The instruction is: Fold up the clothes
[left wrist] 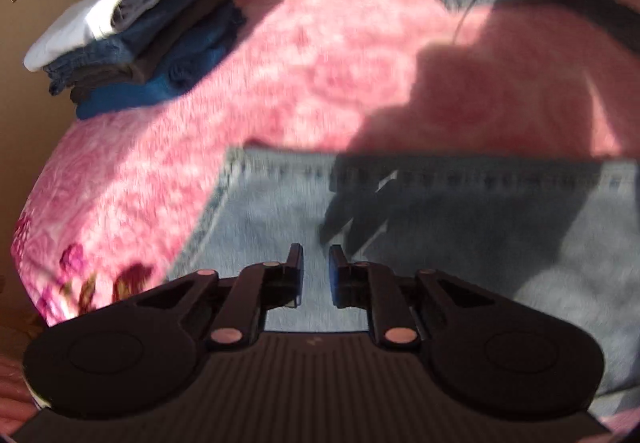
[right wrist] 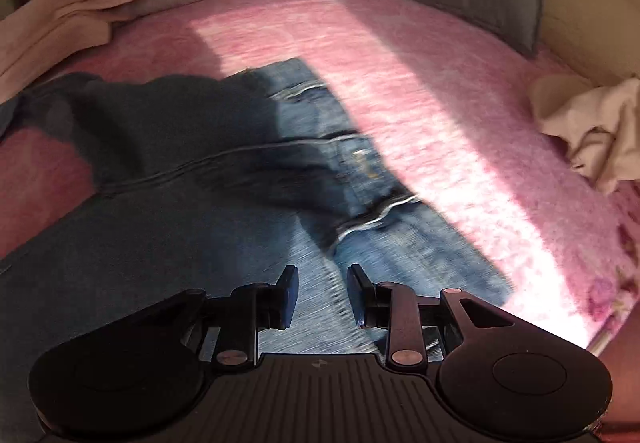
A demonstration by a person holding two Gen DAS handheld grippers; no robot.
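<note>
Left gripper (left wrist: pixel 316 263) narrow gap, empty; right gripper (right wrist: pixel 322 277) half open, empty, both above jeans (left wrist: pixel 280 211). Risk: pads catch only top denim layer, fold goes crooked.

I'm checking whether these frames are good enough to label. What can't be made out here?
- Blue denim jeans: left wrist view, motion blur, a dark shadow and the left tongs hide seams and layers.
- Jeans pocket details: right wrist view, smeared; right tongs cover the near edge.
- Crumpled cream cloth: cut off by the right edge.
- Stack of folded blue and white clothes: count unclear, blurred.
</note>
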